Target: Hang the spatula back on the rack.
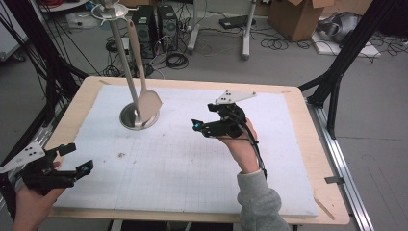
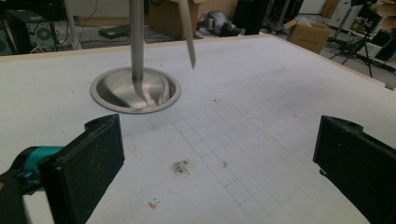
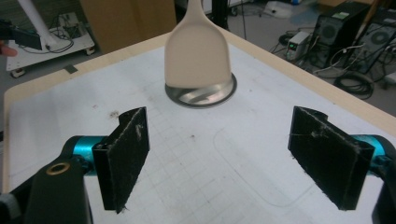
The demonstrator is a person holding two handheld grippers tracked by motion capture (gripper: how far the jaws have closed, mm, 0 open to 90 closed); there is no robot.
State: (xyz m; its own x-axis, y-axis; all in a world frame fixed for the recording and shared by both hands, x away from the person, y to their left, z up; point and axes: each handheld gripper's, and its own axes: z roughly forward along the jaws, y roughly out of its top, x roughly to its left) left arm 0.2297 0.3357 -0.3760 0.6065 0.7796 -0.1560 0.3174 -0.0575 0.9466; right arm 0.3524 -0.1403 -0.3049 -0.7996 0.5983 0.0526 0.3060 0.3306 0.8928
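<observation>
Held at the near left corner of the white mat [image 1: 192,163], the left gripper [image 1: 72,159] has its jaws spread wide with nothing between them; in its own view the pads [image 2: 84,172] frame bare gridded mat and a small dark smudge [image 2: 180,166]. Right of centre, the right gripper [image 1: 204,126] points left toward the stand, jaws likewise spread and empty. On the far left part of the mat stands a metal stand [image 1: 120,53] on a round steel base [image 1: 138,117]. A beige spatula [image 1: 149,101] hangs from its top, blade just above the base and well apart from both grippers. Beyond the table [image 1: 315,159] lie cables, computer towers [image 1: 154,24] and a cardboard box [image 1: 300,17].
</observation>
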